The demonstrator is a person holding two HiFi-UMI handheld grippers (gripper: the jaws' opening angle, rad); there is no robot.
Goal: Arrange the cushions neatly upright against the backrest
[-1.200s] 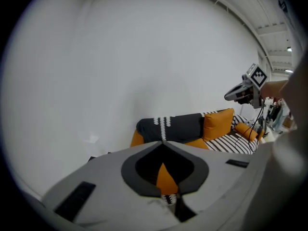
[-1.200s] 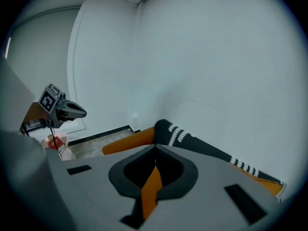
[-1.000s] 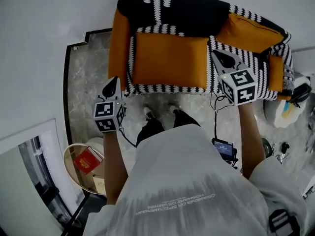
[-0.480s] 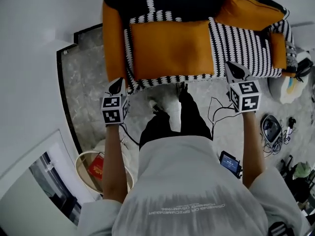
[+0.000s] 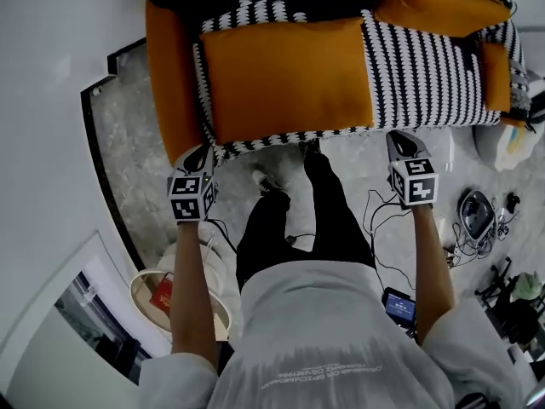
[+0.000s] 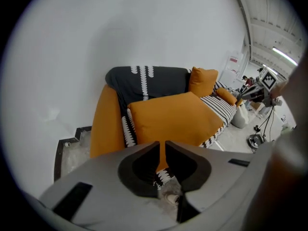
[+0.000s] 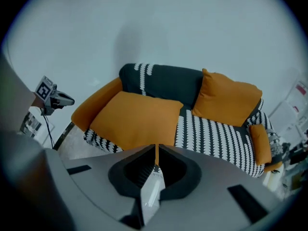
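Note:
A large orange cushion [image 5: 285, 79] lies flat on the left half of the black-and-white sofa seat [image 5: 426, 75]. A second orange cushion [image 5: 438, 2] leans against the backrest at the right. My left gripper [image 5: 197, 156] hangs by the sofa's front left corner, below the orange armrest [image 5: 166, 83]. Its jaws have just been opening and show a narrow gap with nothing in it [image 6: 161, 146]. My right gripper [image 5: 400, 143] is over the floor just before the seat's front edge, shut and empty [image 7: 157, 148]. Both gripper views look at the flat cushion [image 6: 175, 119] [image 7: 134, 119].
The person's legs and shoes [image 5: 272, 181] stand between the grippers. A round basket [image 5: 162, 292] sits at the lower left. Cables and small devices [image 5: 473, 216] lie on the floor at the right. A small orange bolster [image 5: 496, 65] rests at the sofa's right end.
Both grippers have come down and away from the seat. The right one has left the flat cushion's right edge and now hangs before the sofa front. The sofa fills more of the view.

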